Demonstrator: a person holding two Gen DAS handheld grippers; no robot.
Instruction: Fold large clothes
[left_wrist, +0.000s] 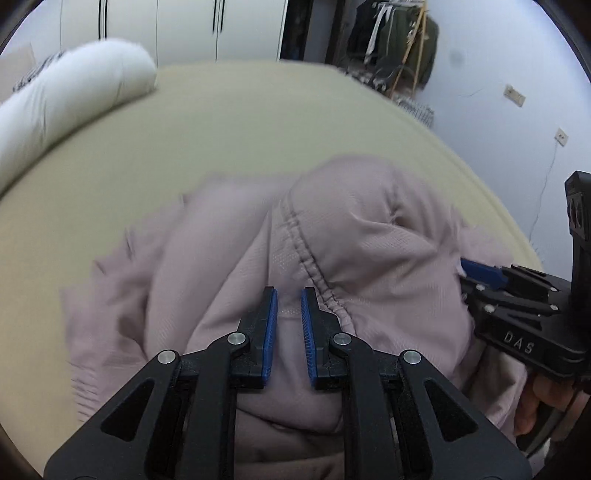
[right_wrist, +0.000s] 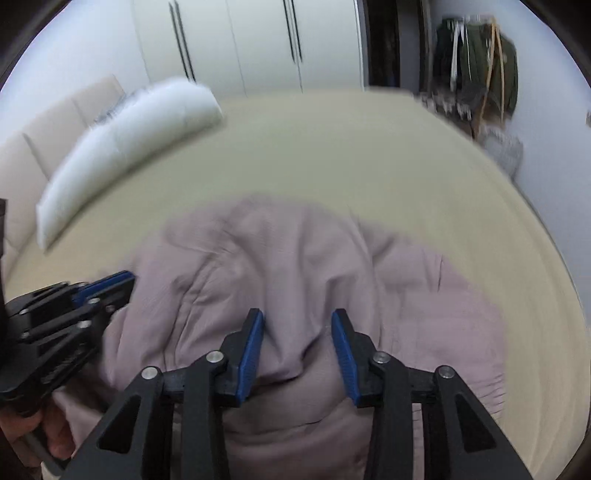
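A crumpled mauve garment (left_wrist: 332, 240) lies heaped on the near part of a beige bed (left_wrist: 240, 122); it also shows in the right wrist view (right_wrist: 280, 258). My left gripper (left_wrist: 289, 295) hangs just over it beside a stitched seam, jaws a little apart with fabric showing between them, not clearly pinched. My right gripper (right_wrist: 297, 317) is open over a raised fold of the garment. The right gripper shows at the right edge of the left wrist view (left_wrist: 480, 273), the left gripper at the left edge of the right wrist view (right_wrist: 107, 284).
A long white pillow (left_wrist: 66, 103) lies along the bed's far left side, also in the right wrist view (right_wrist: 125, 140). White wardrobe doors (right_wrist: 240, 40) stand behind the bed. A clothes rack with dark garments (right_wrist: 476, 77) stands at the far right by the wall.
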